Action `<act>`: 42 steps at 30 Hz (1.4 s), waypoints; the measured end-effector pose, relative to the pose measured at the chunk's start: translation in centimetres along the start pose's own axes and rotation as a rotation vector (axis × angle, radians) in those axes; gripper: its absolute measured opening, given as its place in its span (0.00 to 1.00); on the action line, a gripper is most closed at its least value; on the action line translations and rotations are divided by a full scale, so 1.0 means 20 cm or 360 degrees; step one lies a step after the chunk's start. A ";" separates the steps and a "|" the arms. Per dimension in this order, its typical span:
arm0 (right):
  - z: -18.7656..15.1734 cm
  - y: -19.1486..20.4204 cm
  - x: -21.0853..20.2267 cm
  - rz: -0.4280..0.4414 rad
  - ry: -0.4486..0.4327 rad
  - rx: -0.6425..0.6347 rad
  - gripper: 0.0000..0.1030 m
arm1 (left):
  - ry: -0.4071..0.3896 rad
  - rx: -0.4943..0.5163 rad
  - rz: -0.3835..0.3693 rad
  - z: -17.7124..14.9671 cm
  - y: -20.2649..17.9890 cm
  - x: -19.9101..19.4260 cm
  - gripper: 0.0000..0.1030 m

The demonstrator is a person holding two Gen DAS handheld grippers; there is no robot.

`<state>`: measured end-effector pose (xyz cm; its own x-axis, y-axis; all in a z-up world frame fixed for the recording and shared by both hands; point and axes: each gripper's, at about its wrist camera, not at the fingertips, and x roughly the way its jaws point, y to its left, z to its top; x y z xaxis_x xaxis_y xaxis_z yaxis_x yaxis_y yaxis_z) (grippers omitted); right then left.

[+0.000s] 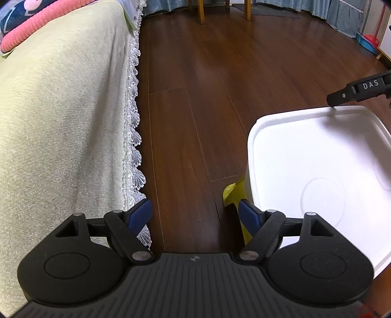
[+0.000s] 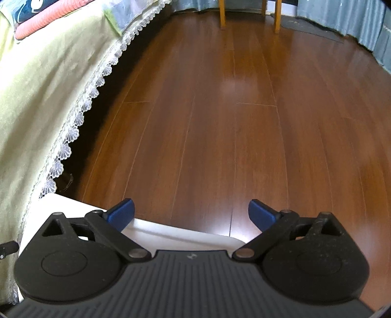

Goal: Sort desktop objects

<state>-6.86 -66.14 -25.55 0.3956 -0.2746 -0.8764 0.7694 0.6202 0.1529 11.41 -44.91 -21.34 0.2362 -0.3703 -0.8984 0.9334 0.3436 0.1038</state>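
One white tray (image 1: 317, 151), one yellow item (image 1: 234, 193), two wooden chair legs (image 1: 200, 11), one bed (image 1: 61, 110)

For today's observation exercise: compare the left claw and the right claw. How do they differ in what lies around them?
The left claw hangs between the green bed cover and the white tray, while the right claw sits over the tray's edge, facing bare wooden floor. A yellow object lies beside the left claw; none lies beside the right. Both are open and empty, with blue pads.
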 end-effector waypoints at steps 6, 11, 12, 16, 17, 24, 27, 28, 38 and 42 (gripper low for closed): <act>0.02 0.01 -0.05 0.0009 -0.0074 0.0002 0.96 | 0.0002 0.0013 -0.0013 0.00 0.00 0.01 0.76; 0.01 0.01 -0.09 0.0014 -0.0080 -0.0021 0.98 | -0.0006 0.0058 -0.0016 0.00 -0.03 0.01 0.76; 0.01 0.01 -0.09 0.0007 -0.0083 -0.0030 0.99 | -0.0007 0.0075 -0.0008 0.00 -0.03 0.01 0.76; 0.02 0.02 -0.11 -0.0038 -0.0121 -0.0057 0.99 | -0.0019 0.0117 0.0015 0.00 -0.05 0.00 0.77; 0.02 0.03 -0.12 -0.0060 -0.0137 -0.0073 0.99 | -0.0026 0.0127 0.0022 -0.01 -0.06 -0.01 0.77; -0.03 0.06 -0.18 -0.0119 -0.0194 -0.0179 0.99 | -0.0112 0.0187 0.0065 -0.01 -0.11 -0.09 0.90; -0.07 0.05 -0.21 -0.0125 -0.0191 -0.0188 0.99 | -0.0126 0.0213 0.0058 -0.01 -0.13 -0.11 0.90; -0.08 0.05 -0.22 -0.0126 -0.0190 -0.0187 0.99 | -0.0129 0.0224 0.0055 -0.01 -0.14 -0.11 0.90; -0.29 0.02 -0.36 -0.0135 -0.0206 -0.0106 0.99 | -0.0272 0.0336 0.0032 -0.02 -0.25 -0.16 0.99; -0.43 -0.01 -0.44 -0.0176 -0.0223 -0.0128 0.99 | -0.0271 0.0290 -0.0009 -0.07 -0.26 -0.18 0.99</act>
<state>-14.83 -57.61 -21.77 0.3811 -0.4405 -0.8129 0.7716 0.6359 0.0172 5.32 -44.23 -19.23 0.2588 -0.5171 -0.8159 0.9644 0.1854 0.1884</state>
